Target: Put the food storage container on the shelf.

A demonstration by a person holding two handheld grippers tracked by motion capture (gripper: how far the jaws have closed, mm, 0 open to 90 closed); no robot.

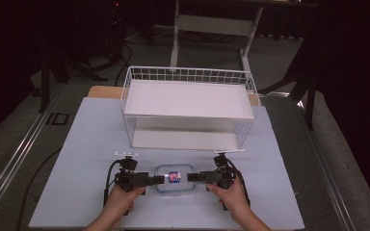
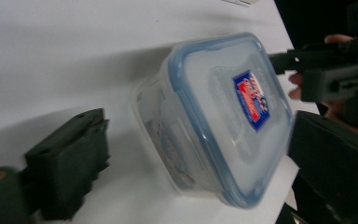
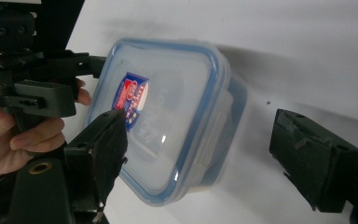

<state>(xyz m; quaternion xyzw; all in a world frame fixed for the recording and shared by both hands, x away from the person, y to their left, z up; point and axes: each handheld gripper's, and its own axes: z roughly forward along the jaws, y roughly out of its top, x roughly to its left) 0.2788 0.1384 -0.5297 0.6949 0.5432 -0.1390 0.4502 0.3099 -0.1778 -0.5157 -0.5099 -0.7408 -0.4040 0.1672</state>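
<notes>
A clear plastic box (image 1: 174,185) with a blue-rimmed lid and a red and blue label lies flat on the white table near the front edge. My left gripper (image 1: 160,179) reaches in level from the box's left side, my right gripper (image 1: 191,177) from its right. In the left gripper view the box (image 2: 214,121) lies between the open jaws of the left gripper (image 2: 200,149), and the lower pad (image 2: 70,172) stands apart from it. In the right gripper view the right gripper (image 3: 200,135) straddles the box (image 3: 168,121) the same way, its right pad (image 3: 312,163) off the wall.
A white wire basket (image 1: 188,74) with two white shelf boards stands behind the box at the table's middle. The white table top (image 1: 77,144) runs out to both sides. Dark floor, cables and a desk frame lie beyond.
</notes>
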